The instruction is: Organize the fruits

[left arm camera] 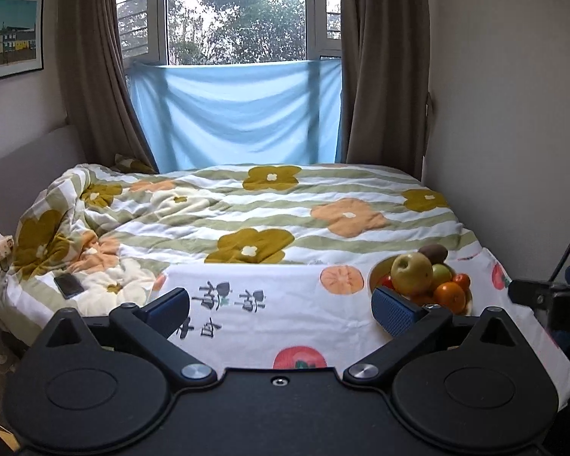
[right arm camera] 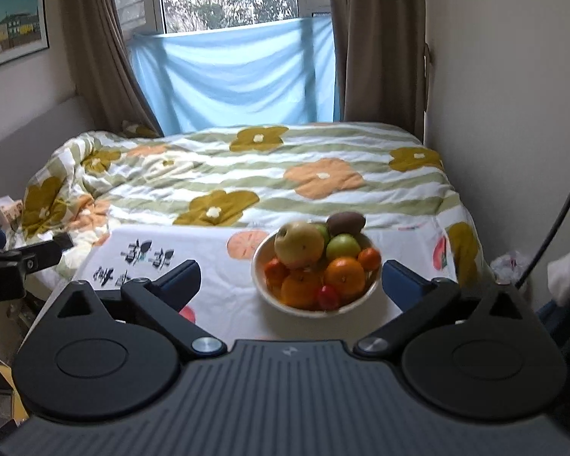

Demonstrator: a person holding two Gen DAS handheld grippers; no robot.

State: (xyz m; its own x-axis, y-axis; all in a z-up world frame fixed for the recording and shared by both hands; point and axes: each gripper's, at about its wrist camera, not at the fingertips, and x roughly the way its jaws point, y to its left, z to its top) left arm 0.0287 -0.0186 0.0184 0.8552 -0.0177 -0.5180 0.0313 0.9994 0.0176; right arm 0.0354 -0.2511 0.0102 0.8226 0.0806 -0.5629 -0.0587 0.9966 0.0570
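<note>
Daylight enters a window (left arm camera: 235,11) between brown curtains (left arm camera: 91,64), above a bed (left arm camera: 269,205) against pale walls (left arm camera: 513,95).

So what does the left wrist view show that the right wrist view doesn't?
Only the left wrist view shows the dark phone lying on the flowered quilt. Only the right wrist view shows the whole white fruit bowl, including a small red fruit at its front. Both show the brown kiwi on top, and both grippers, left gripper and right gripper, open.
</note>
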